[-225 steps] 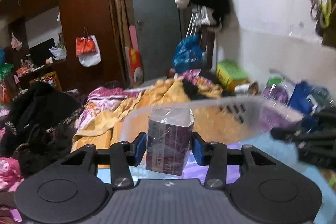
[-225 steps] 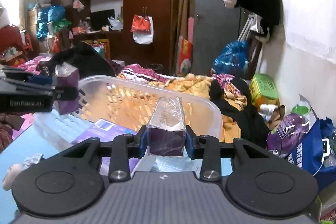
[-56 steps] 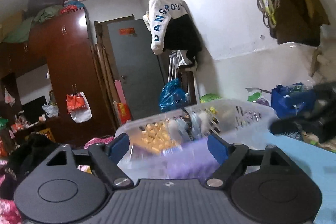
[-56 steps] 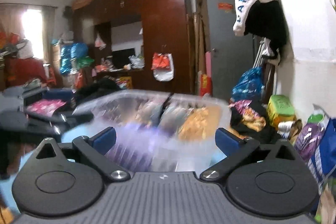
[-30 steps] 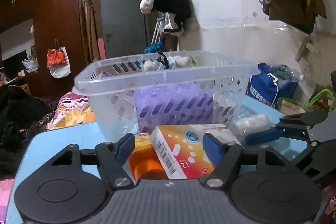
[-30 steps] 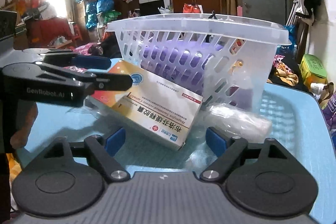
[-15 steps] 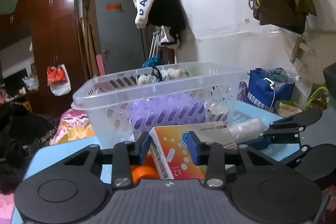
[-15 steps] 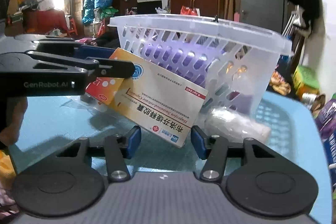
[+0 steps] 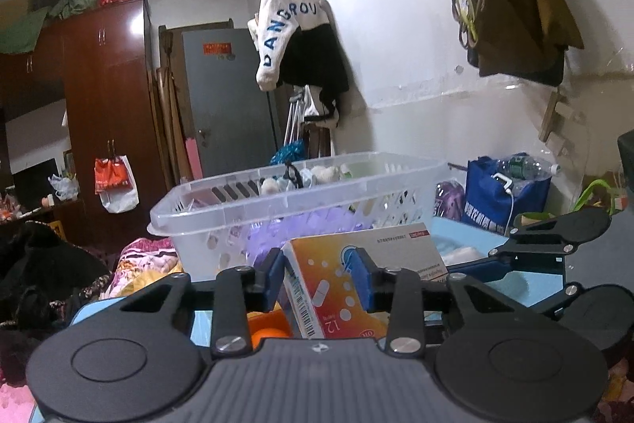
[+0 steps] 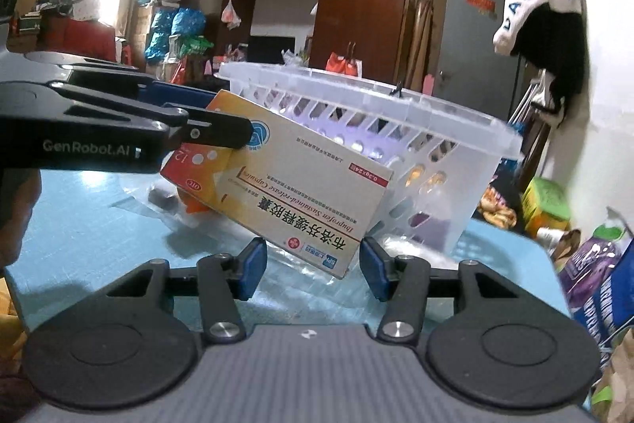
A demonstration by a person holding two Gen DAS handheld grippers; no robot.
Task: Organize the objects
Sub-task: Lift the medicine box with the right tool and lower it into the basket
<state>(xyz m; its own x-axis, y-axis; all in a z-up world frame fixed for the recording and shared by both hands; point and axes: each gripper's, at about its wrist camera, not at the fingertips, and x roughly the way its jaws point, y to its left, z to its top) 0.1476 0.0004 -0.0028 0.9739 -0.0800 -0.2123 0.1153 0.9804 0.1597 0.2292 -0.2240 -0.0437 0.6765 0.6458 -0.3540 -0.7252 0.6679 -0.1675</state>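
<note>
Cluttered bedroom, blue tabletop (image 9: 455, 228) in the foreground.

Left wrist view: my left gripper (image 9: 320, 278) is clamped on the short end of the ibuprofen box (image 9: 356, 276), which is raised off the table in front of the clear plastic basket (image 9: 301, 197). 1 second ago its jaws stood wide around the box as it lay flat; the grasp is now made. An orange object (image 9: 269, 328) sits below, too hidden to identify.

Right wrist view: my right gripper (image 10: 313, 266) is part-closed, its pads bracketing the box's lower corner (image 10: 333, 256); I cannot tell whether they touch it. The left gripper (image 10: 206, 133) pinches the upper corner. A clear wrapped packet (image 10: 400, 244) lies against the basket (image 10: 396, 121).

Judgement: the box looks ready to lift over the rim.
</note>
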